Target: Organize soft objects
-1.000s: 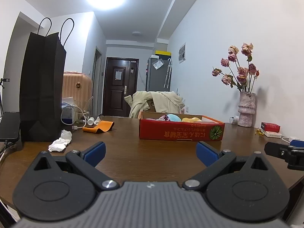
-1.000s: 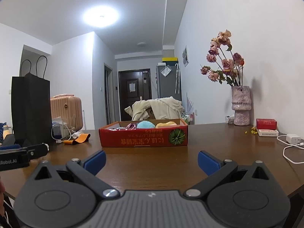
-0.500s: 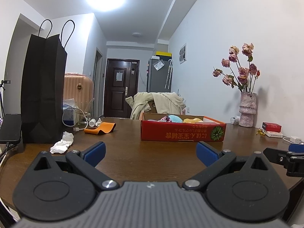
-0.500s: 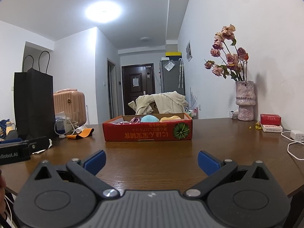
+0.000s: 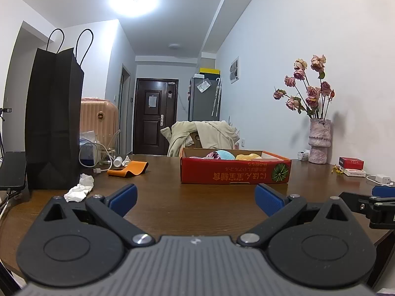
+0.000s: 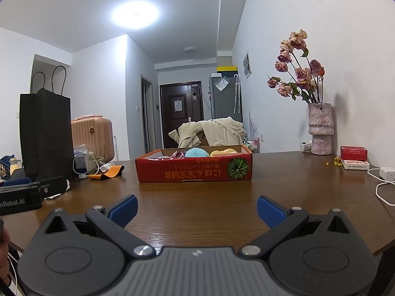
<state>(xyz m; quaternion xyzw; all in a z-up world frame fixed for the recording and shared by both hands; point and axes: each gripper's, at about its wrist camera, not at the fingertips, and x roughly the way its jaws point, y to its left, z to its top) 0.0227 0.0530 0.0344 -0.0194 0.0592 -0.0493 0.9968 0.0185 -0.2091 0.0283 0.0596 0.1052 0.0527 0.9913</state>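
A shallow red cardboard box (image 5: 234,172) (image 6: 195,170) sits mid-table. Inside it lie a pink soft item (image 6: 176,154), a light blue one (image 6: 196,152) and a yellow one (image 6: 226,151). An orange fabric strip (image 5: 129,169) (image 6: 107,172) and a crumpled white tissue (image 5: 79,188) lie on the wood to the left. My left gripper (image 5: 196,196) is open and empty, well short of the box. Over the near edge, my right gripper (image 6: 196,206) also stands open with nothing between its blue pads.
A tall black paper bag (image 5: 53,135) stands at the left, with cables and small bottles behind it. A pink vase of dried roses (image 6: 321,132), a red packet (image 6: 353,153) and a white charger (image 6: 386,174) occupy the right side. A chair with a beige coat (image 5: 205,133) is behind the table.
Both views have shifted slightly; the box sits a little nearer in the right wrist view. Both grippers stay open and nothing was picked up.
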